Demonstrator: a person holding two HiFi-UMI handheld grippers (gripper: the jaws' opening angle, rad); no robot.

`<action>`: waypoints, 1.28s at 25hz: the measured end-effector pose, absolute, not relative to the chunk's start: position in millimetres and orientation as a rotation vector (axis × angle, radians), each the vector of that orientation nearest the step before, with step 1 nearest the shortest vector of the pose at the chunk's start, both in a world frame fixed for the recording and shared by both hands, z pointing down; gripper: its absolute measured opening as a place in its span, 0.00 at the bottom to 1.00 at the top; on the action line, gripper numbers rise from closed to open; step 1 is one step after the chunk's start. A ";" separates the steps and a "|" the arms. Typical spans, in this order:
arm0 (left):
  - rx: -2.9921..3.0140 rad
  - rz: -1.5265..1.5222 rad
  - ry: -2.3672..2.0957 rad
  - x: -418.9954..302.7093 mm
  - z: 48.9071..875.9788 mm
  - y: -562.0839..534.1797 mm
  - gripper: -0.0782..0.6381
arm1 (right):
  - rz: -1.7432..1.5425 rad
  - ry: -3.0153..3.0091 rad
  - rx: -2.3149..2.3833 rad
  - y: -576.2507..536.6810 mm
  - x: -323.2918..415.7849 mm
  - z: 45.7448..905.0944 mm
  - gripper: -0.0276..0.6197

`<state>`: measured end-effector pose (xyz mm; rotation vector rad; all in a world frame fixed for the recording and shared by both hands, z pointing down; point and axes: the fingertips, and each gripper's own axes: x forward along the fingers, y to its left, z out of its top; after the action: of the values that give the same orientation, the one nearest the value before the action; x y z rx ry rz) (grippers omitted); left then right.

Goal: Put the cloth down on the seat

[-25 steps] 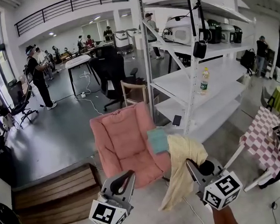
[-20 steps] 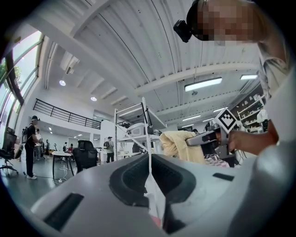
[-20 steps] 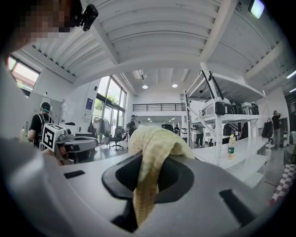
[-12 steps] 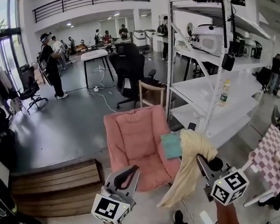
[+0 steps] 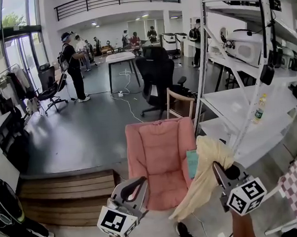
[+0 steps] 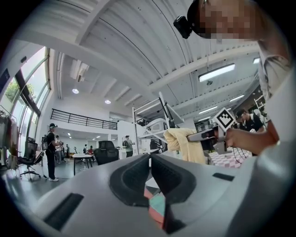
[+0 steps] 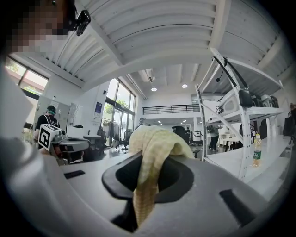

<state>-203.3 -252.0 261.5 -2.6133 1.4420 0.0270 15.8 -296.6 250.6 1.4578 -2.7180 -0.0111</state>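
Your head camera looks forward and steeply down onto the nearby pink padded chair (image 5: 159, 158), with the left gripper (image 5: 137, 184) and right gripper (image 5: 217, 167) at the bottom edge. Each gripper camera sits just behind its own jaws, looking level along them, wide enough to take in the ceiling (image 6: 138, 51). The left gripper view catches the right gripper (image 6: 189, 137); the right gripper view catches the left gripper (image 7: 85, 144). All three views share the white shelving rack (image 5: 201, 60).

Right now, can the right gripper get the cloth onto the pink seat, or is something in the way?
Probably yes. The right gripper holds the cloth by the right side of the pink seat, with nothing between them. The seat looks bare apart from a teal item at its right edge.
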 end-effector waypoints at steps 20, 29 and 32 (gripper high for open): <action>-2.692 -0.076 1.556 -181.0 336.7 -447.1 0.13 | 0.120 -2.664 1.427 -513.5 54.9 325.0 0.11; -2.769 -0.169 1.577 -172.3 391.7 -508.1 0.13 | 0.195 -2.588 1.473 -586.3 76.8 385.4 0.11; -2.789 -0.187 1.581 -164.7 412.1 -531.7 0.13 | 0.206 -2.553 1.492 -614.0 87.7 413.9 0.11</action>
<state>-164.7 -531.7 412.1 -2.7895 1.5808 -0.1871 87.7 -614.0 413.9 1.4921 -2.5529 0.2061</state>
